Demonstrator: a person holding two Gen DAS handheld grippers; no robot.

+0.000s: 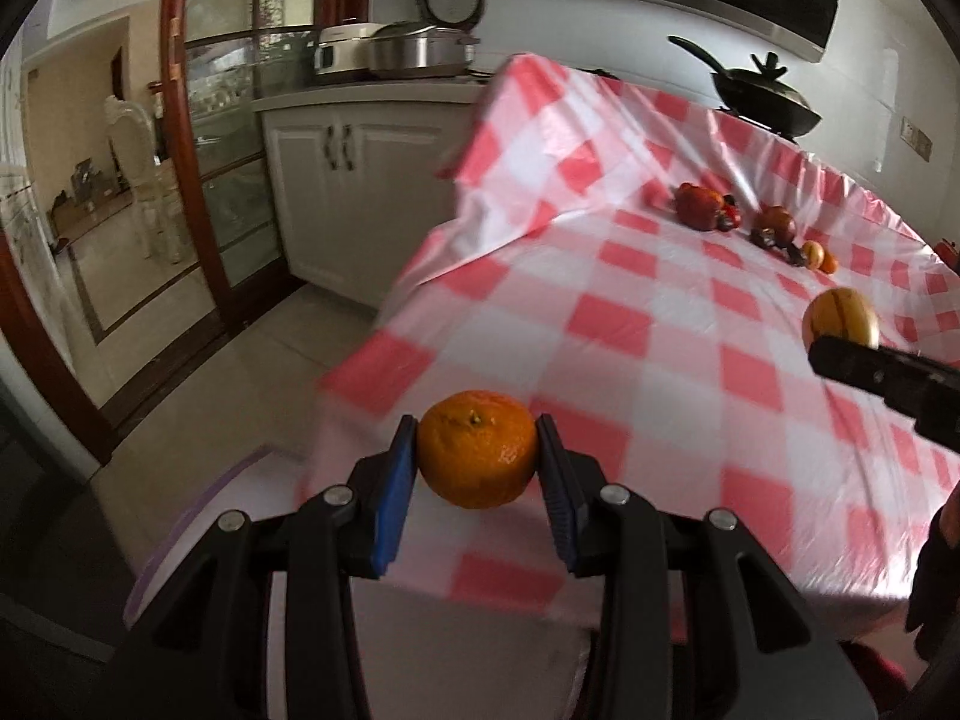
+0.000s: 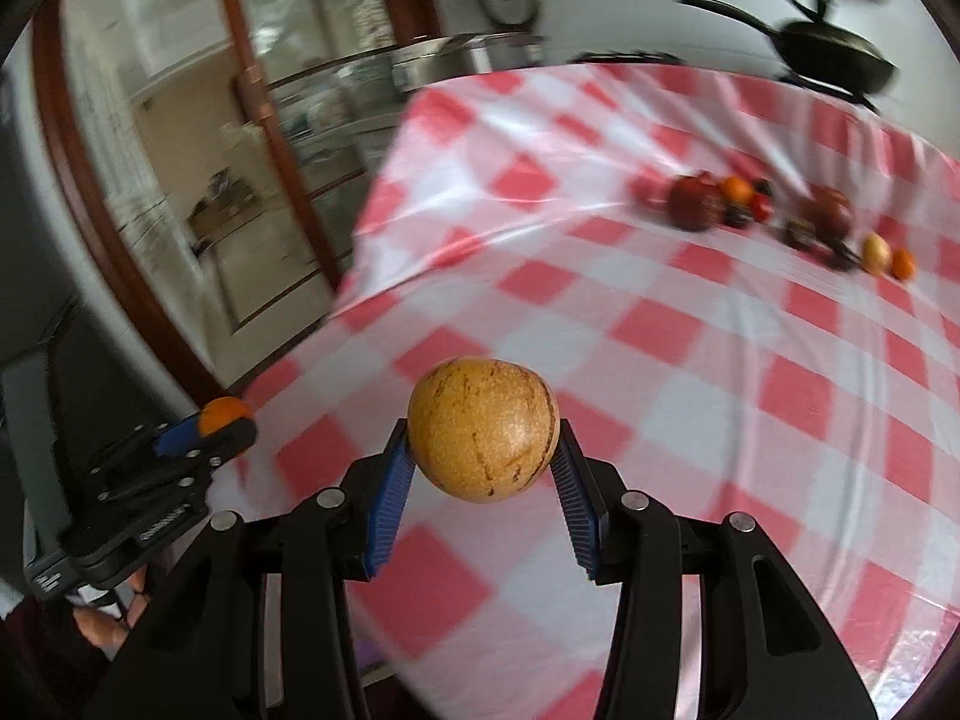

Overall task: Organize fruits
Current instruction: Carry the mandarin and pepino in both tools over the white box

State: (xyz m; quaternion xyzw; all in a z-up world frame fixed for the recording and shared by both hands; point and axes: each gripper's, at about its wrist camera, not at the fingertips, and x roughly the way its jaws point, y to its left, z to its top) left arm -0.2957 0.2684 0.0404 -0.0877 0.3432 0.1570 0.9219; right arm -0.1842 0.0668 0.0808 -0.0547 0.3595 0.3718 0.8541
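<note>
Beyond both held fruits, a fruit row (image 2: 780, 219) lines the tablecloth (image 2: 690, 360).

Orange mandarin (image 1: 477, 449); tan, brown-streaked fruit (image 2: 483, 429); red-white checked tablecloth (image 1: 660, 324); blue pads (image 1: 393, 498).

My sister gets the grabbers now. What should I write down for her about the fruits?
Left gripper: shut on the orange, held near the table's front corner.
Right gripper: shut on the tan striped fruit, held above the checkered tablecloth.
Other fruits: a row at the far side of the cloth, with dark red ones and small yellow and orange ones. It is too blurry to name each.
Done: both fruits are picked up.
Left: probably carry these two over to the row and set them down by ones that look alike, but I'm guessing at the sorting rule.
</note>
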